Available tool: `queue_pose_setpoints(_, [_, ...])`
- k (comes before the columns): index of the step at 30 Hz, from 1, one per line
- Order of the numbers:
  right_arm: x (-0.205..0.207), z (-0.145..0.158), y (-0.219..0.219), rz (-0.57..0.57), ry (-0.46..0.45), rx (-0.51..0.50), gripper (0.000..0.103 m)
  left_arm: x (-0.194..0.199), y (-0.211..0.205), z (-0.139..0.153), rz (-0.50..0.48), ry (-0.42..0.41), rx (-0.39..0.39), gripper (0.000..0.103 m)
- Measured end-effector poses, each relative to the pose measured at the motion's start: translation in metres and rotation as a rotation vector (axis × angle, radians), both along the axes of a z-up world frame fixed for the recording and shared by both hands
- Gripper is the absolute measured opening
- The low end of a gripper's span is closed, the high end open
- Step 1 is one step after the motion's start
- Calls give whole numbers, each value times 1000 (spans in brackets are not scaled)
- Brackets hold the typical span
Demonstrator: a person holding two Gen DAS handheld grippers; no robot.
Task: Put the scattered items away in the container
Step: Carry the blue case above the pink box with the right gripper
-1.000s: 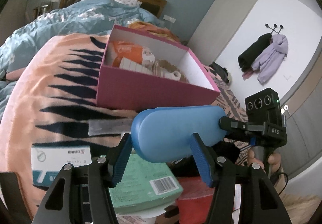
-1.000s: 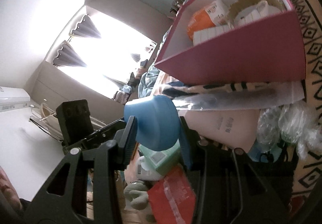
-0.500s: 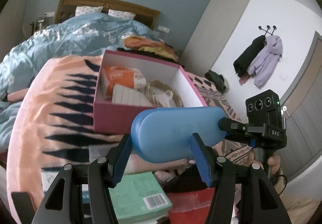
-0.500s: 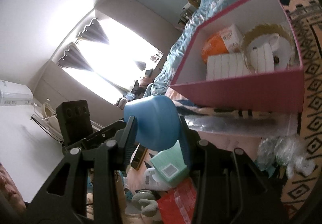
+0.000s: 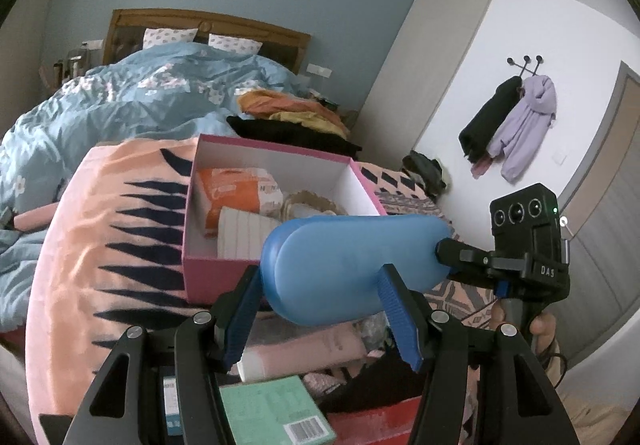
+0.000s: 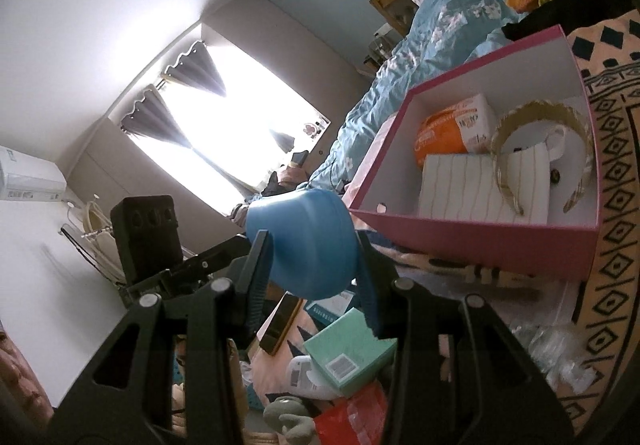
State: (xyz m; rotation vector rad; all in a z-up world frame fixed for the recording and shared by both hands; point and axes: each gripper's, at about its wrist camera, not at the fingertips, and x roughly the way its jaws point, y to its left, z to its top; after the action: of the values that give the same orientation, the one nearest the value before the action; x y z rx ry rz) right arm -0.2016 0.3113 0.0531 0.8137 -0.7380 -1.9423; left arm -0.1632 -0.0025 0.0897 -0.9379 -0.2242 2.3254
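We hold a blue bottle between our two tools, above the bed and just in front of the pink box. The bottle is smooth, matte plastic, a flattened oval in cross-section with rounded shoulders, and it lies on its side in the air. We see no label on the faces turned towards us. From the right wrist view the same blue bottle shows its rounded end.

Our left gripper has its jaws partly open and pressed on the broad body of the bottle, one blue ribbed pad on each side. Our right gripper has its jaws closer together and clamps the narrower end of the bottle; in the left wrist view it reaches in from the right, with a hand on its grip.

The pink box has white inner walls and stands open on a peach blanket with dark blue spikes. Inside lie an orange packet, a white striped pouch and a gold headband.

Below the bottle, on the blanket, lie a green carton with a barcode, a red packet, a pink tube and a black phone. Beyond the box a light blue quilt covers the bed.
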Motion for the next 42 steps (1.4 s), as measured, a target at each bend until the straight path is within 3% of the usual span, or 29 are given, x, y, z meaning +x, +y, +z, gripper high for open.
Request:
queue_pose_setpoints(19, [-25,9,4,-19,-3,-10,43,-32,8,12,3,-6,2,61])
queue_pose_setpoints(42, [-59,-1,9,-39,-51,-17,43,-70,14,2,19,-61,4,61])
